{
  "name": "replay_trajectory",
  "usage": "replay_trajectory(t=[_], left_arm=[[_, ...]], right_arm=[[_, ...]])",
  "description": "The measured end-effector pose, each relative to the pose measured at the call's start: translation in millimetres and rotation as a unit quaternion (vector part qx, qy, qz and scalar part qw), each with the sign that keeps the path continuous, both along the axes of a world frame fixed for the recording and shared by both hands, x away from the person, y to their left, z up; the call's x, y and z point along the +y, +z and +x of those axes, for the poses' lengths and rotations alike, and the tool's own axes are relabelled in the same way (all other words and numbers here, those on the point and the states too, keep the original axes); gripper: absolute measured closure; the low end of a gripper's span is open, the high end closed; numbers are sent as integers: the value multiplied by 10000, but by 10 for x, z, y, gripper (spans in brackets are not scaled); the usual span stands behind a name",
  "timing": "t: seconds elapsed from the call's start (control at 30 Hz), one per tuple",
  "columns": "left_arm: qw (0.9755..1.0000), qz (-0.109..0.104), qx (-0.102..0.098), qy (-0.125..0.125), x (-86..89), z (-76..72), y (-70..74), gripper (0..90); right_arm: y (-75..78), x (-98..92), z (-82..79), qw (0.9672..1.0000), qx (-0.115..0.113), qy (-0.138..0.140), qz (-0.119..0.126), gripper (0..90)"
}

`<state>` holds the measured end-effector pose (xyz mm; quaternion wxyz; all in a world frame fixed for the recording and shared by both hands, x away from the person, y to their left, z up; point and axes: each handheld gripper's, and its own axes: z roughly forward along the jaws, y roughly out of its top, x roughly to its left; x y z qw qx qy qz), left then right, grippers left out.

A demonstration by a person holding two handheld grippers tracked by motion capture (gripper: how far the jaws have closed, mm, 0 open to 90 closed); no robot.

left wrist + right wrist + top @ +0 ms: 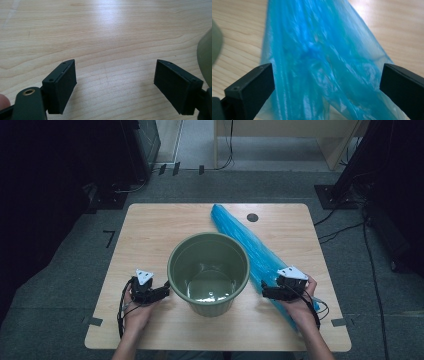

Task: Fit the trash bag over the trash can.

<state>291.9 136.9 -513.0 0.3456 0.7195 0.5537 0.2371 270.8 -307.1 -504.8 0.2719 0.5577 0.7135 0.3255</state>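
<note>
High view is showing the wooden table (150,227) carrying everything, with a person's forearms coming in from its near edge. The long blue plastic bag (247,245) is lying flat and slantwise across the table's right half, running from the far side down to the right hand, probably laid out so it can be picked up and fitted into the bin. The green bin (209,272) is standing upright and empty between the two hands, its open mouth facing up, apparently waiting for that liner.

The right gripper (266,291) is hovering over the near end of the bag, beside the bin's right wall. The left gripper (165,291) is sitting close to the bin's left wall, likely ready to steady it.

Right gripper view is giving what the overhead camera cannot: its jaws are standing spread wide with the crinkled bag (322,62) lying between and beyond them, neither pad pressing on the film yet. Left gripper view is showing the left jaws spread too, with bare table (105,37) between the pads and a sliver of the bin (206,57) just outside the right-hand pad.
</note>
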Motion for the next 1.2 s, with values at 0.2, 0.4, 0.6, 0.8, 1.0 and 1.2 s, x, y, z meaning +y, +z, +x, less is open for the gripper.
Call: replay_trajectory(t=[0.2,0.4,0.6,0.8,1.0,1.2], left_arm=[[9999,-29,168,-20,17,7,-34,176],[9999,-5,156,8,22,15,-37,180],[9999,34,121,-1,20,8,-45,184],[9999,81,129,-8,15,10,-45,184],[9998,158,129,-9,-2,15,-47,184],[9996,242,124,0,-19,15,-50,183]], right_arm=[[-143,-34,43,9993,356,-100,-90,0],[-190,-89,79,9982,539,-204,137,17],[-177,-131,0,9993,133,-266,223,445],[-170,-140,-23,9992,15,-362,193,825],[-57,-182,-63,9956,-502,-598,518,854],[282,-217,-188,9871,-1319,-694,584,862]])
